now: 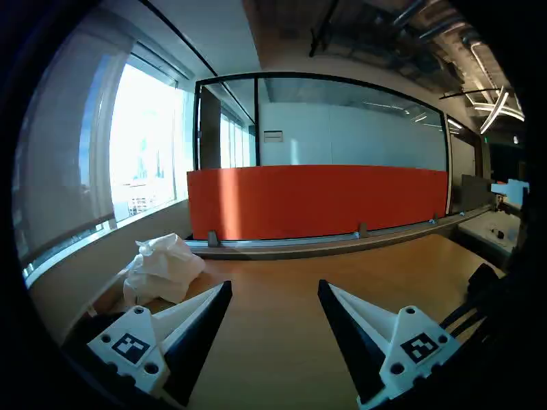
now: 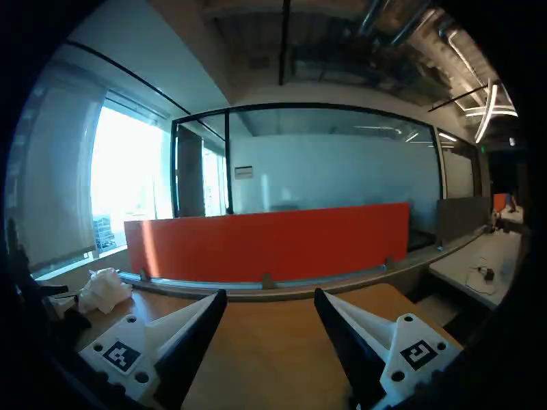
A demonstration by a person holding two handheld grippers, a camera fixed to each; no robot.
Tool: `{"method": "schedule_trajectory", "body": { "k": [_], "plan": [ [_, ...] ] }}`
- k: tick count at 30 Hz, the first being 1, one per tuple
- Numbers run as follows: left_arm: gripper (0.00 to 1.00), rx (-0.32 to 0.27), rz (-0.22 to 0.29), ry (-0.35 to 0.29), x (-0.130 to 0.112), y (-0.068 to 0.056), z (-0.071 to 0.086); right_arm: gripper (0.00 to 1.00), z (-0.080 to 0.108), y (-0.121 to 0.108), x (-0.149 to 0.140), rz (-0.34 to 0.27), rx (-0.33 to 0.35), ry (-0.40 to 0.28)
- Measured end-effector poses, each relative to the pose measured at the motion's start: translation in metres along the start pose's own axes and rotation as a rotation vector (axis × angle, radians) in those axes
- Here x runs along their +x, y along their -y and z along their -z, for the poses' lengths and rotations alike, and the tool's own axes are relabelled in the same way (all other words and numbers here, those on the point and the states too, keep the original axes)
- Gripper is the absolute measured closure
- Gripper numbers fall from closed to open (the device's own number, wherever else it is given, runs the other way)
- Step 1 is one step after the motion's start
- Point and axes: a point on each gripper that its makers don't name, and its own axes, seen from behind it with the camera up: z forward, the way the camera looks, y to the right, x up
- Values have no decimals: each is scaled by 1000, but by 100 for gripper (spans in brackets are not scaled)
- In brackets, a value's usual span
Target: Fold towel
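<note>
Over the table [image 1: 383,263], the left tongs [image 1: 274,285] and the right tongs [image 2: 270,294] are hanging spread wide, gripping nothing, while the towel [image 1: 163,268] is sitting crumpled at the table's edge by the window [image 1: 143,150].

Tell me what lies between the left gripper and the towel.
Only bare wooden tabletop, as the left gripper view shows: the crumpled white towel lies ahead and left of the open left gripper.
</note>
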Motion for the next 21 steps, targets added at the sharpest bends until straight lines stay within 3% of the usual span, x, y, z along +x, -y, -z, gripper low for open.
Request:
{"method": "schedule_trajectory", "body": {
  "k": [6,21],
  "plan": [
    [7,19,-32,-34,-8,5,-1,0,2,5,-7,14,-4,8],
    [7,50,5,-73,-75,26,-5,0,-2,20,-35,43,-14,2]
  ]
}}
